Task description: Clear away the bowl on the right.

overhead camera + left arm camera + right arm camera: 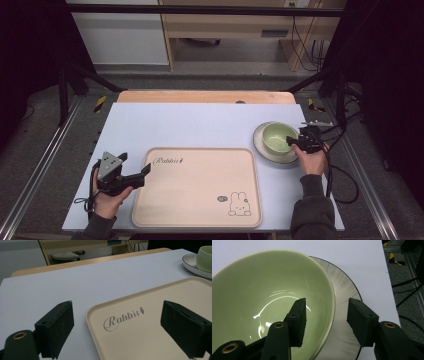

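A pale green bowl [278,137] sits on a cream plate [270,153] with a dark rim at the right of the table. My right gripper [293,142] is open and straddles the bowl's near rim. In the right gripper view, one jaw hangs inside the bowl [262,287] and the other outside, over the plate [344,292], with the right gripper [325,317] not closed on the rim. My left gripper [145,171] is open at the left edge of a beige tray [197,200]. In the left gripper view, the left gripper [116,315] frames the corner of the tray [155,335].
The tray bears "Rabbit" lettering [122,318] and a rabbit drawing [239,205]. It lies on a light blue-white tabletop [200,125]. Cables [345,185] trail off the right edge. Black frame posts and wooden furniture stand beyond the far edge.
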{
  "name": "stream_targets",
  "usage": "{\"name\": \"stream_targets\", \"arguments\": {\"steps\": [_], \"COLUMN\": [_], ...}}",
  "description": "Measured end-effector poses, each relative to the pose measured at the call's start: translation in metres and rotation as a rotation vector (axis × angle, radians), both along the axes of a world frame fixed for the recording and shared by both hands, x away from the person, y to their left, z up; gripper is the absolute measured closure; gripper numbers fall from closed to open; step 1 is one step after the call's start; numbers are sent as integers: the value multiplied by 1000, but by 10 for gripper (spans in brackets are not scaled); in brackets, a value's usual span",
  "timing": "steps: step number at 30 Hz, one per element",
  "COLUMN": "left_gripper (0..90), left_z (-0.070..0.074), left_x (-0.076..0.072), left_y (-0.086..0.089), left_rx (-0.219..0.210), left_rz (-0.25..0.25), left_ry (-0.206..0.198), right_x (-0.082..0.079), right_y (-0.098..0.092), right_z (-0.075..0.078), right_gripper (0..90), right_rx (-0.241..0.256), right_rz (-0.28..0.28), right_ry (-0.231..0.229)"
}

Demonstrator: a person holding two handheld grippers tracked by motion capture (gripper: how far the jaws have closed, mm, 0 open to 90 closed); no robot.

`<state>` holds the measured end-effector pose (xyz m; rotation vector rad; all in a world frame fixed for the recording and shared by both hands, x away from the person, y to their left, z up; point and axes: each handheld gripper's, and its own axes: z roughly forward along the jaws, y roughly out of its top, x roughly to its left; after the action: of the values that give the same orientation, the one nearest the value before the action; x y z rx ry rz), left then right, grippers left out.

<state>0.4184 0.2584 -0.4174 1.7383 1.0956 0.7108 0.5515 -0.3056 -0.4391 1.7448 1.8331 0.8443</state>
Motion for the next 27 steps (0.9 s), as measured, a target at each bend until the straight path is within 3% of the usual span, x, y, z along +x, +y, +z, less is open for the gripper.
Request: {"name": "stream_targets", "arguments": {"steps": [15,16,27], "left_gripper": [113,113,113], "left_z": [-1,-1,-2], "left_x": [1,1,1], "left_y": [0,0,-1], "left_rx": [4,4,5], "left_rz": [0,0,1], "left_ry": [3,5,7], "right_x": [6,6,11], "right_y": [-3,-1,-2], "right_z": [-6,-5,-7], "right_gripper": [684,692,777], "right_rx": [37,63,87], "right_rz": [4,-14,-8], "right_ry": [64,77,98]}}
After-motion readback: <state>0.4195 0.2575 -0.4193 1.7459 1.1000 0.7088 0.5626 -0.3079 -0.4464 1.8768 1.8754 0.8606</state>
